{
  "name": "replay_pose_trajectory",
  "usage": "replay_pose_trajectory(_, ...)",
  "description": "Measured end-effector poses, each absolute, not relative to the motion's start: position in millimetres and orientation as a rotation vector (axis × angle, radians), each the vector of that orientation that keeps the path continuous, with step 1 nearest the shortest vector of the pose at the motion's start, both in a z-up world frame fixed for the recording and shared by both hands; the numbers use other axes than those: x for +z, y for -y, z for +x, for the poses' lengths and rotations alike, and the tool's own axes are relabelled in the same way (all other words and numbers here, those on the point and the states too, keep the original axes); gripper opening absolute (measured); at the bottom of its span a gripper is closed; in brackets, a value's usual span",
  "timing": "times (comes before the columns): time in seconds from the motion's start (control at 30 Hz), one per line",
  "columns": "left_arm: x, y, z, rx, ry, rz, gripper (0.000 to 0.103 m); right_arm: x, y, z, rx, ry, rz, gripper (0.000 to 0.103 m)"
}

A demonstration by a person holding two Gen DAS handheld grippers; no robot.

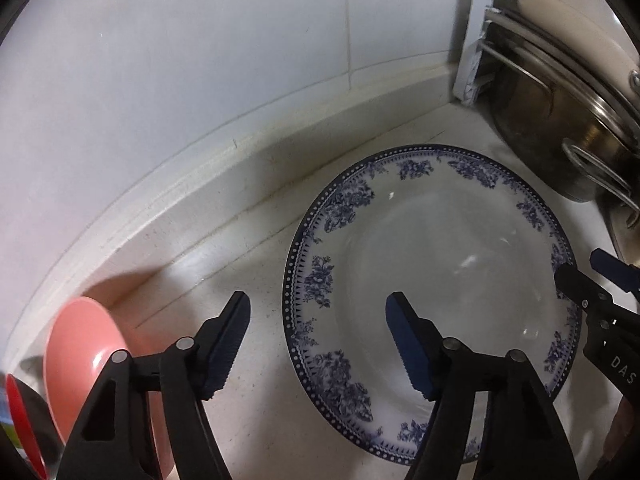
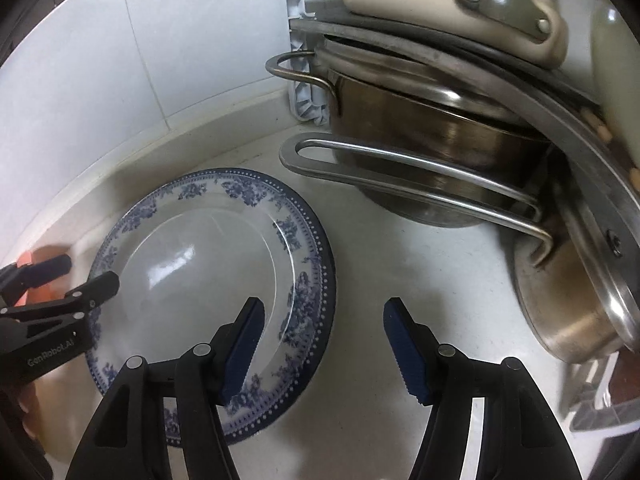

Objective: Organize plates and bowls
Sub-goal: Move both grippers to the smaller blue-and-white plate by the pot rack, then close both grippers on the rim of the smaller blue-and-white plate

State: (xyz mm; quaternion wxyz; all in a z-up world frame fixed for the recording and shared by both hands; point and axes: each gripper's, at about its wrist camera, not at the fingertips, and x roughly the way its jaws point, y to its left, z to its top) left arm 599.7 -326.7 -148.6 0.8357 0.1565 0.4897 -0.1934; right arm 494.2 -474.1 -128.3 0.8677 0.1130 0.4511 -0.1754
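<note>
Both released, the left claw (image 1: 318,344) and right claw (image 2: 324,350) straddle the plate (image 1: 432,240) at nine and three o'clock, seemingly poised to clamp its rim.

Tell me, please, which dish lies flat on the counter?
The blue-patterned plate lies flat between both open grippers; the pink bowl at the left stands tilted on its edge against the wall.

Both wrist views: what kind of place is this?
Most likely a home kitchen counter: a blue-patterned plate lies flat on a white countertop against a tiled wall, with stacked steel pots beside it.
</note>
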Motion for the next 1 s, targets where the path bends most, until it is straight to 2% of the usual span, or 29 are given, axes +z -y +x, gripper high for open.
replay_pose_trajectory(0.03, -150.5, 326.9, 601.7, -0.411, -1.048, 0.326, 0.067, -129.7, 475.1, 496.0, -0.367, -0.948, 0.235, 0.062)
replay_pose_trajectory(0.1, -153.9, 327.2, 604.3, -0.419, -1.067, 0.32, 0.064, -133.6, 476.4, 500.5, -0.368, -0.963, 0.236, 0.055)
replay_pose_trajectory(0.3, -153.6, 326.5, 608.7, -0.433, -1.077, 0.291, 0.059, -145.2, 480.1, 512.4, -0.338, -1.0, 0.248, 0.049)
replay_pose_trajectory(0.37, -154.2, 329.2, 611.2, -0.448, -1.088, 0.282, 0.054, -148.3, 481.7, 516.4, -0.329, -0.998, 0.26, 0.049)
replay_pose_trajectory(0.5, -154.8, 332.4, 615.3, -0.438, -1.093, 0.275, 0.047, -149.1, 481.1, 521.4, -0.311, -1.004, 0.26, 0.039)
replay_pose_trajectory(0.6, -153.3, 330.7, 617.2, -0.409, -1.093, 0.28, 0.036, -148.9, 480.9, 524.6, -0.299, -1.016, 0.25, 0.038)
replay_pose_trajectory(1.0, -144.1, 313.7, 602.4, -0.401, -1.099, 0.218, 0.034, -139.9, 469.1, 523.7, -0.322, -1.028, 0.213, 0.038)
